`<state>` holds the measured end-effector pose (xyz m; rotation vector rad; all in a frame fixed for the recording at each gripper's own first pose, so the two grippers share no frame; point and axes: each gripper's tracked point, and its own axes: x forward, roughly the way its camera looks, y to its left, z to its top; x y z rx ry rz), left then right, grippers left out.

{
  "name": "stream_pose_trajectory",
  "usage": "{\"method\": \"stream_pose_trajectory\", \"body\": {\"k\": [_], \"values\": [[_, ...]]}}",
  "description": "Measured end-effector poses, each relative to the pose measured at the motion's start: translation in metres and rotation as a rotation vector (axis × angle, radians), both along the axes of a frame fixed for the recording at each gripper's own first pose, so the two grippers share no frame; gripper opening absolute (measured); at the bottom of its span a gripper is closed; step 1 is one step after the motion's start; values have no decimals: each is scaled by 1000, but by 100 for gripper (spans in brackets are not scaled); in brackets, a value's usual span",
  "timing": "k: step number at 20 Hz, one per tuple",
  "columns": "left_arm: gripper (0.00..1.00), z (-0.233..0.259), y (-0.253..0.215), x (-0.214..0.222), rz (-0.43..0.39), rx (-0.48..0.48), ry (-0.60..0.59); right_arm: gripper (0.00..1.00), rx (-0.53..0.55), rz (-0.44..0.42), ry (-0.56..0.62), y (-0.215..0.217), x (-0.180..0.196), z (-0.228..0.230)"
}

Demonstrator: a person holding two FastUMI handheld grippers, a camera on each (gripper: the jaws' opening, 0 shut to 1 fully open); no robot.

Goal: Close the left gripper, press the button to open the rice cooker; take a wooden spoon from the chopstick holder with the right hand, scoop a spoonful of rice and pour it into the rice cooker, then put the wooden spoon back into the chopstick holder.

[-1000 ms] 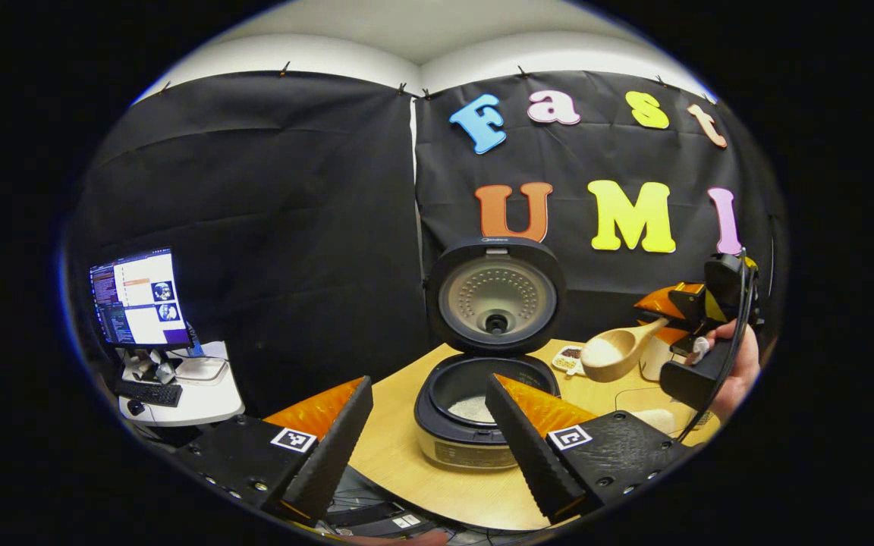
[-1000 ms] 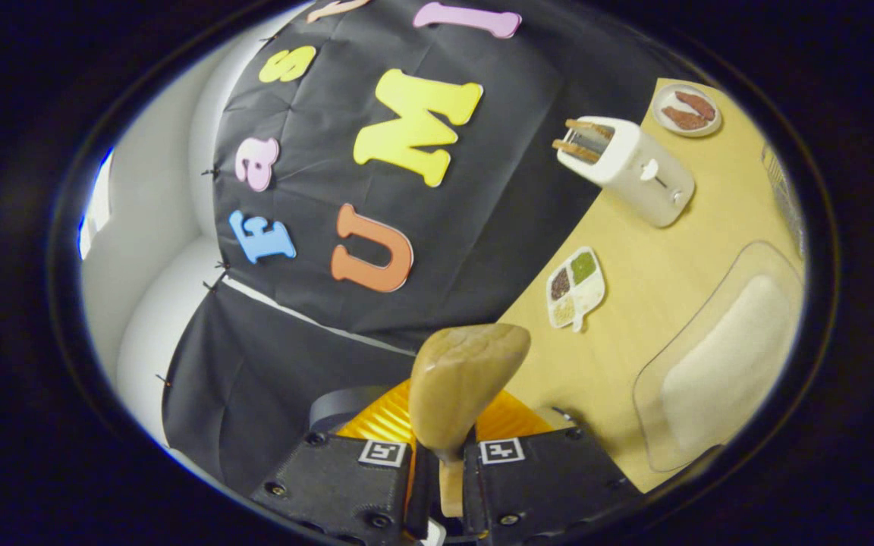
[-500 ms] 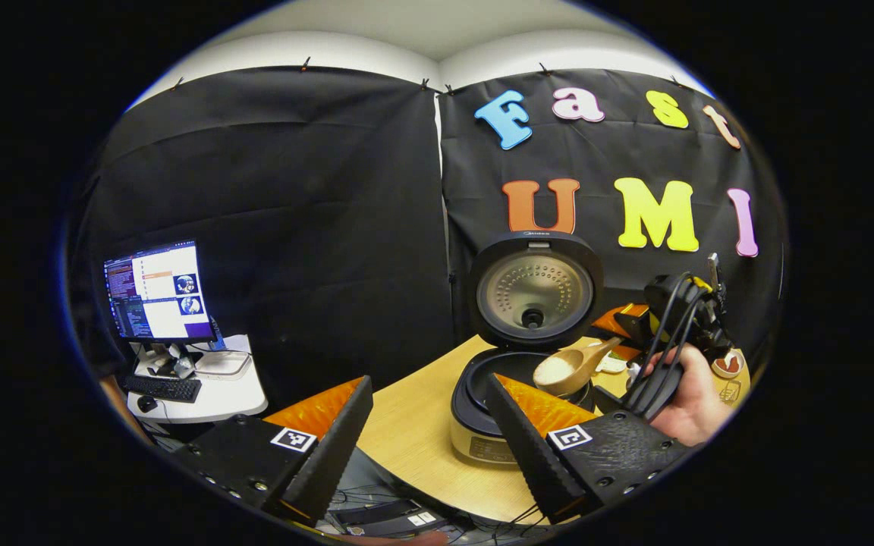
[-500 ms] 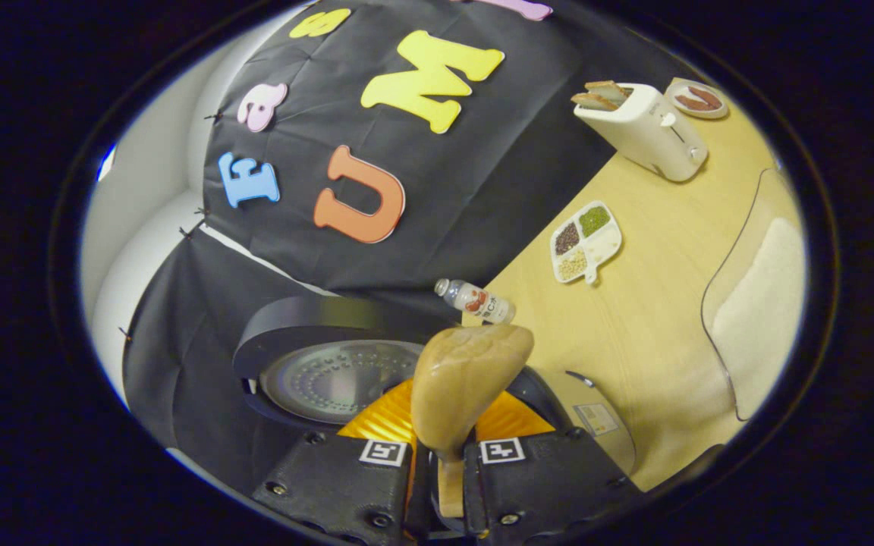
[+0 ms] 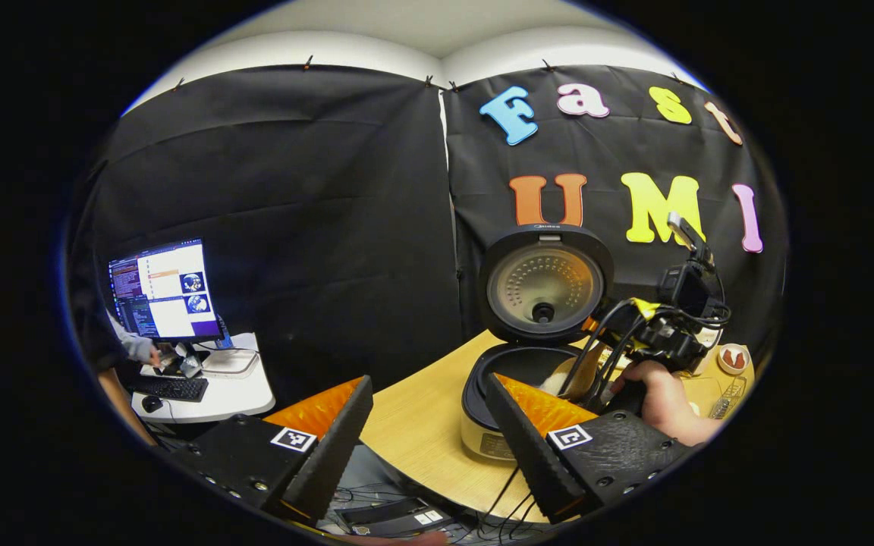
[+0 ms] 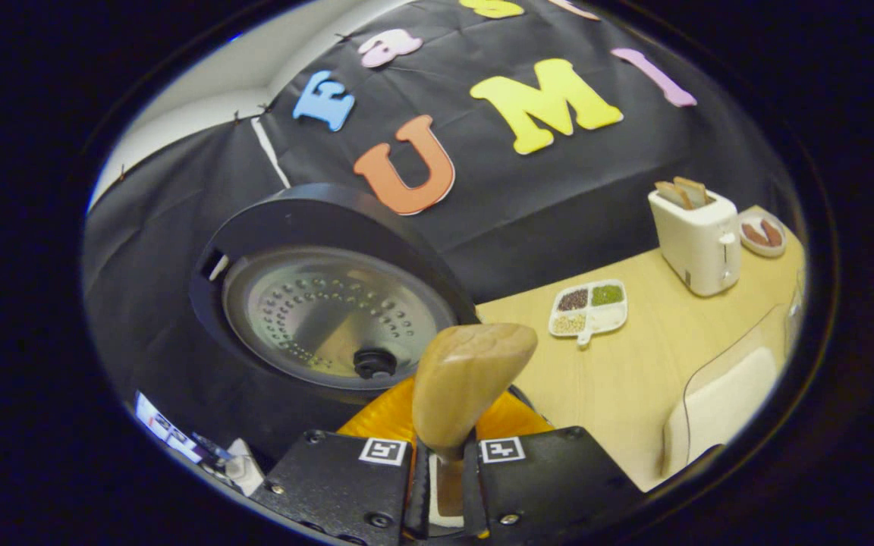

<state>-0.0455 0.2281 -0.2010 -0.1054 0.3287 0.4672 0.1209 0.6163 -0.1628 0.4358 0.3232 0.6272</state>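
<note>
- Right gripper (image 6: 444,485): the jaws are clenched on the handle of the wooden spoon (image 6: 467,383). In the right gripper view we see the back of the bowl, which rises just ahead of the fingers.
- Left gripper (image 5: 425,444): the jaws stand released and wide apart, grasping nothing. We hold them above the near edge of the tabletop (image 5: 414,432), short of the rice cooker (image 5: 536,318).
- Step in hand: we judge this to be the pour. The cooker lid is up, and in the left gripper view the spoon sits tipped over the open pot beside the hand (image 5: 661,402) holding the right gripper.
- Next move: we expect to finish the tilt until the bowl is empty, level the spoon, then carry it to the chopstick holder. We cannot tell whether rice remains in the bowl.
- Left gripper view: we see the pot opening, the tipped spoon and a monitor (image 5: 164,292) on a side desk.
- Right gripper view: we see the inner lid close up, plus a toaster (image 6: 699,239), a divided dish (image 6: 589,307) of grains and a clear container (image 6: 721,398) of rice.
</note>
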Motion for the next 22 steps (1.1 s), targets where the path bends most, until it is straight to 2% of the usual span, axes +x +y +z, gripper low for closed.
{"method": "stream_pose_trajectory", "body": {"k": [7,9,12,16,17,22], "values": [[95,-3,5,-6,22,-8,1,22,-404,43,-415,34,-21,8],[95,-4,6,-7,28,-9,-3,22,-469,58,-515,39,-29,14],[96,-3,6,-8,32,-11,-1,22,-512,86,-548,45,-31,6],[96,-3,6,-9,32,-6,-2,22,-529,105,-575,49,-34,9],[95,-2,5,-9,33,-8,-2,22,-504,105,-569,46,-36,12],[96,2,7,-10,29,0,-8,22,-242,136,-350,37,-31,19]]}}
